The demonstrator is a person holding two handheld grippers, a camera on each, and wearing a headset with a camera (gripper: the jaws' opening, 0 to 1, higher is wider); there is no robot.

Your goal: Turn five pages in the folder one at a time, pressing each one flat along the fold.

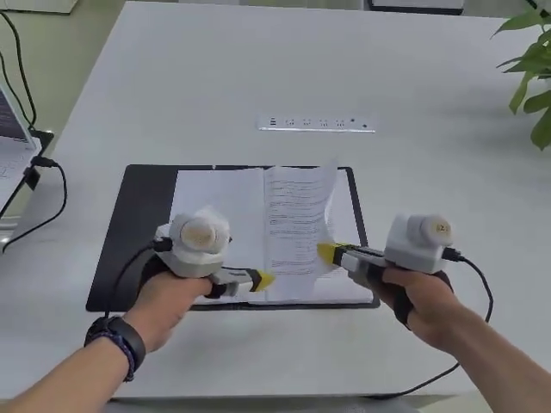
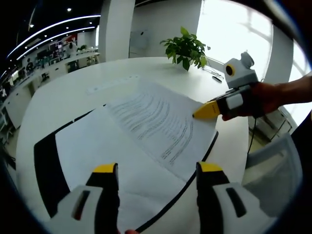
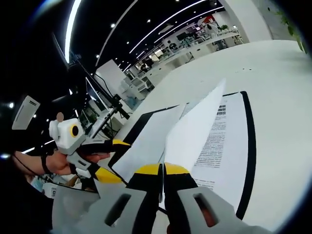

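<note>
A black folder (image 1: 138, 232) lies open on the white table, with white printed pages inside. One printed page (image 1: 297, 219) stands lifted from the right side and curves toward the fold. My right gripper (image 1: 328, 251) is shut on that page's lower right edge; in the right gripper view its yellow tips (image 3: 162, 170) pinch the sheet (image 3: 195, 126). My left gripper (image 1: 263, 279) hovers at the folder's front edge near the fold, open, with nothing between its yellow tips (image 2: 157, 168). From the left gripper view the raised page (image 2: 156, 122) and the right gripper (image 2: 207, 111) are ahead.
A socket panel (image 1: 317, 123) is set into the table beyond the folder. A leafy plant (image 1: 529, 69) stands at the far right. A laptop (image 1: 9, 138) and black cables (image 1: 52, 206) sit at the left edge. Each gripper trails a cable.
</note>
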